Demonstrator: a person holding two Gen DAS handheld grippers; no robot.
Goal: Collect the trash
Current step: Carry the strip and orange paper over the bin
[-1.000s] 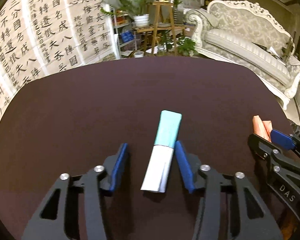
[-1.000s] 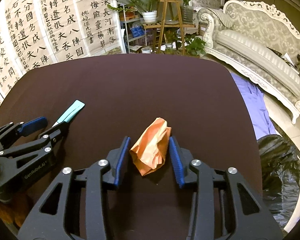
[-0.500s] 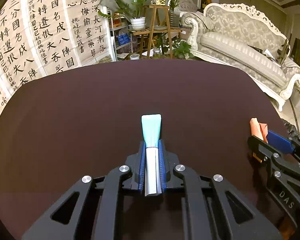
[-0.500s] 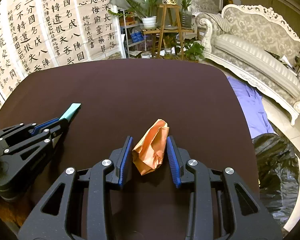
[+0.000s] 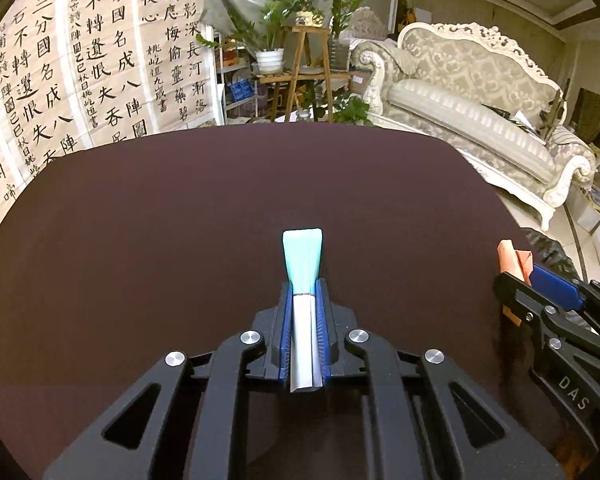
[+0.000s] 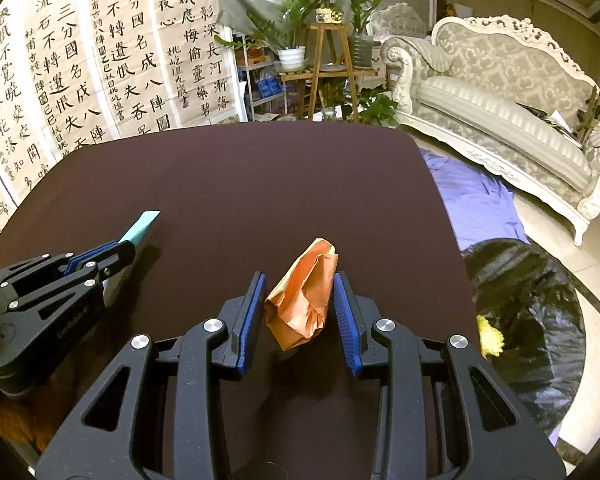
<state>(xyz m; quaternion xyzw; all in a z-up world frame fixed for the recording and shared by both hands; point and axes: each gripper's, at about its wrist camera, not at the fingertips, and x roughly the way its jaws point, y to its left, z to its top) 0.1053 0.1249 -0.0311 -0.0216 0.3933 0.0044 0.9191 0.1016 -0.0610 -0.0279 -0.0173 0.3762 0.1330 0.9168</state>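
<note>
A flat teal-and-white tube (image 5: pixel 302 256) is pinched on edge between the blue pads of my left gripper (image 5: pixel 305 286), which is shut on it. The teal end sticks out ahead, over the dark brown table (image 5: pixel 180 220). My right gripper (image 6: pixel 300 280) is shut on a crumpled orange paper bag (image 6: pixel 304 304), held just above the table. In the right wrist view, the left gripper (image 6: pixel 120 248) sits at the left with the tube tip (image 6: pixel 142 226) showing. From the left wrist view, the right gripper (image 5: pixel 528 276) and the orange paper (image 5: pixel 512 254) appear at the right edge.
A black trash bag (image 6: pixel 532 312) lies open on the floor right of the table, with something yellow (image 6: pixel 490 336) inside. A purple cloth (image 6: pixel 472 196) lies on the floor beyond it. A pale sofa (image 6: pixel 500 120), a wooden plant stand (image 6: pixel 328 68) and calligraphy sheets (image 6: pixel 80 72) stand behind.
The left jaws have closed on the tube, turning it on edge between the pads. Both grippers have risen slightly and shifted with their pieces; more of the black bag now shows.
</note>
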